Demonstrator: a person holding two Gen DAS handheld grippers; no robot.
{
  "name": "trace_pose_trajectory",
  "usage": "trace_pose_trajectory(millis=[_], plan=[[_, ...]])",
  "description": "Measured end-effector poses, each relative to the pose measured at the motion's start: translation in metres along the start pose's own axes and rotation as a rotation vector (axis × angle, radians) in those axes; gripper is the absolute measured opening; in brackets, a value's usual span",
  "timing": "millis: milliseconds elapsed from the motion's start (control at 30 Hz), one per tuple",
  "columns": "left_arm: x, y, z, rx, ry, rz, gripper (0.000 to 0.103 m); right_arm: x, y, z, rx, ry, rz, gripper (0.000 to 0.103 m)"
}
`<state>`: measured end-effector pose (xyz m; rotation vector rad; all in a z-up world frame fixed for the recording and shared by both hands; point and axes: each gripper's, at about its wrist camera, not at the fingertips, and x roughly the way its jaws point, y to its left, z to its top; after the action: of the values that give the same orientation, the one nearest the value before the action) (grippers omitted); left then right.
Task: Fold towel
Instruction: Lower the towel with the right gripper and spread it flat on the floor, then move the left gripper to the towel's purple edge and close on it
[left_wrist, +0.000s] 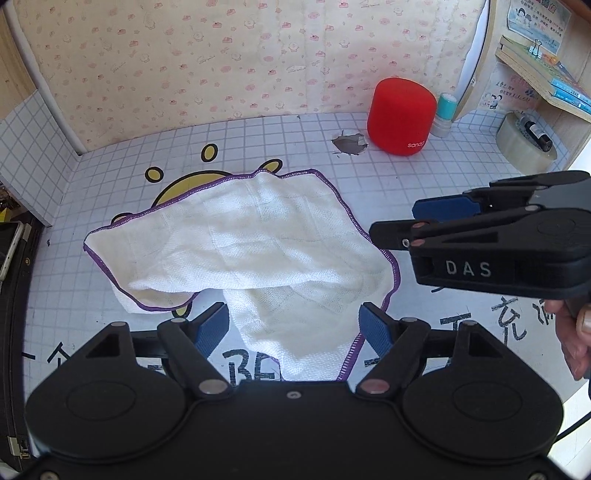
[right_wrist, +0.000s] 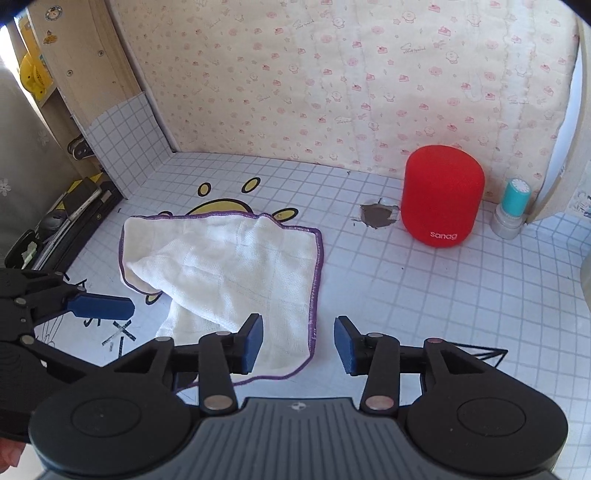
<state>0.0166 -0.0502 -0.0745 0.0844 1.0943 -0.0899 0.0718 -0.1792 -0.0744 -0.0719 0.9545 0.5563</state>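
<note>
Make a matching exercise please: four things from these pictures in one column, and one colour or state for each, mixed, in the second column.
Things:
1. towel
2. speaker
3. stamp
4. left gripper

Descriptions:
A. red, standing by the back wall
B. open, holding nothing
C. white with purple edge, lying crumpled
D. teal top, grey base

Pairs: 1-C, 2-A, 3-D, 4-B

The left gripper (left_wrist: 293, 325) hovers with its jaws spread wide. The right gripper (right_wrist: 299, 341) hovers beside it, jaws also apart, gripped from below by a hand (left_wrist: 576, 339).
</note>
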Motion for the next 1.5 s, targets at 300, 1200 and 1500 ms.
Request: trace_pose_trajectory(millis=[300,1200,1500], plan=[[0.000,0.011,0.001,-0.034,0.003,0.030,0.079,0.044,0.002,0.031,-0.015,-0.002,0.019,0.044],[0.010,0.058,0.012,-0.149,-0.017,0.128,0.079,0.102,0.002,0.052,-0.039,0.051,-0.018,0.054],[0.021,0.100,0.024,-0.192,-0.057,0.237,0.079,0.107,0.010,0.056,-0.085,0.050,-0.040,0.054]])
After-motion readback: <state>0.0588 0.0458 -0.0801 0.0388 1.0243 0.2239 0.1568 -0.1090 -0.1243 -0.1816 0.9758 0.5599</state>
